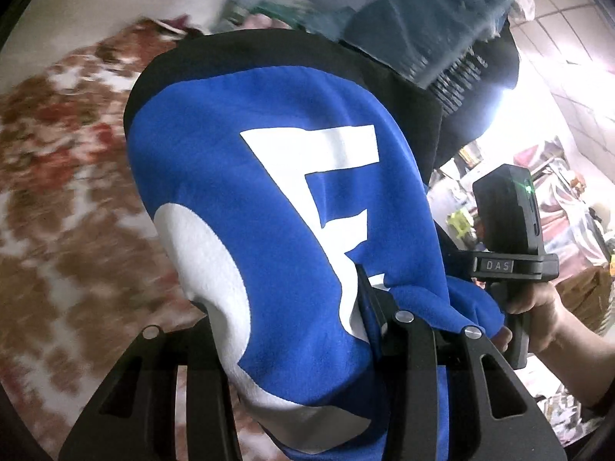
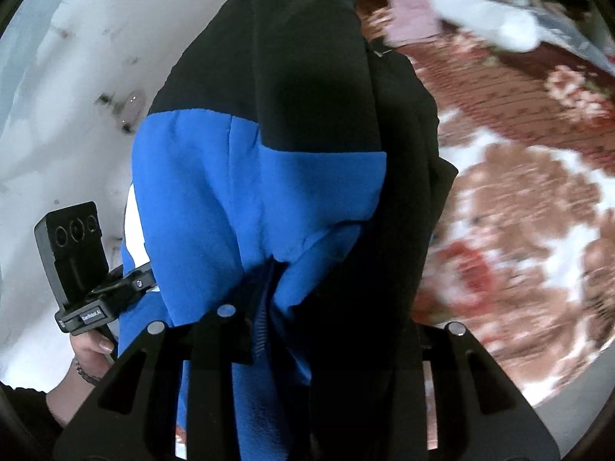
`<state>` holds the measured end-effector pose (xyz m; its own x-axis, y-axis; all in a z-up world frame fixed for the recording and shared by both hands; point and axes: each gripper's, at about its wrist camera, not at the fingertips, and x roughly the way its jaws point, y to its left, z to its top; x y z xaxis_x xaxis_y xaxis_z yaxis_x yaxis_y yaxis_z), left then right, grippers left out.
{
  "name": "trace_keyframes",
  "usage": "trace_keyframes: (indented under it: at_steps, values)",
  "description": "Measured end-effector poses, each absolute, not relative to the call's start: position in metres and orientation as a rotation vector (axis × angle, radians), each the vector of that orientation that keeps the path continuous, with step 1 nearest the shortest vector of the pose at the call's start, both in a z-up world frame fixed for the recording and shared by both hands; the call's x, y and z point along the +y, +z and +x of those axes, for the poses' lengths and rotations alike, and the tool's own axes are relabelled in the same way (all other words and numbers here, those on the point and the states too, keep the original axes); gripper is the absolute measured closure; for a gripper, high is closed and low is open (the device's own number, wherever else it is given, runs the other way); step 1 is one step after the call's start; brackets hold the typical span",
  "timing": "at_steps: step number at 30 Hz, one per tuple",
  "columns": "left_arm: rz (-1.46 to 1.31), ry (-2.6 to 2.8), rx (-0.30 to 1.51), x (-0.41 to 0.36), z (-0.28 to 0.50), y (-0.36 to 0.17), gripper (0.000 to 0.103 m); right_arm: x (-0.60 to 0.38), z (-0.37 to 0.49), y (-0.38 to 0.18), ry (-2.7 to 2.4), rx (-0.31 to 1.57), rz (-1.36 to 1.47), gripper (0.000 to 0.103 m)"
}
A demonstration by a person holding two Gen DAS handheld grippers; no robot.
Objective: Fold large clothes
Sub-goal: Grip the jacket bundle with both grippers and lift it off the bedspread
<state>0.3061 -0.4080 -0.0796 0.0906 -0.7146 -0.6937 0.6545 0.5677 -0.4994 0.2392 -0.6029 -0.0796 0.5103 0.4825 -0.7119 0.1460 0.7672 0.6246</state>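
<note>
A large blue garment [image 1: 269, 192] with white lettering and black panels hangs in the air, draped over my left gripper [image 1: 307, 303], which is shut on a gathered fold; the cloth hides most of its fingers. In the right wrist view the same garment [image 2: 215, 176], blue below and black above, is bunched into my right gripper [image 2: 292, 288], which is shut on it. Both hold it side by side. The right gripper's body [image 1: 507, 230] and the hand holding it show at the right of the left wrist view. At the left of the right wrist view is the left gripper's body [image 2: 77, 261].
Below lies a brown, red and white floral bedcover [image 1: 57, 192], blurred by motion, also seen as bedcover [image 2: 519, 230]. A white wall [image 2: 57, 115] is on one side. Heaped clothes [image 2: 461, 7] lie at the bed's far end. A bluish plastic bag [image 1: 423, 19] and a tiled floor [image 1: 569, 57] are beyond.
</note>
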Motion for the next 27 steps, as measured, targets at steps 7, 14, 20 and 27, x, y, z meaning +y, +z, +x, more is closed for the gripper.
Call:
trace_keyframes:
  at_steps: [7, 14, 20, 27]
  values:
    - [-0.063, -1.098, 1.130, -0.561, 0.343, -0.146, 0.062, -0.743, 0.248, -0.130, 0.117, 1.060, 0.712, 0.069]
    - [-0.033, -1.132, 1.201, -0.647, 0.399, -0.219, 0.062, -0.827, 0.297, -0.208, 0.066, 1.096, 0.710, 0.069]
    - [0.005, -1.142, 1.234, -0.678, 0.431, -0.278, 0.062, -0.861, 0.328, -0.280, 0.038, 1.095, 0.724, 0.069]
    - [-0.073, -1.167, 1.263, -0.656, 0.435, -0.321, 0.057, -0.871, 0.313, -0.314, 0.064, 1.041, 0.759, 0.062]
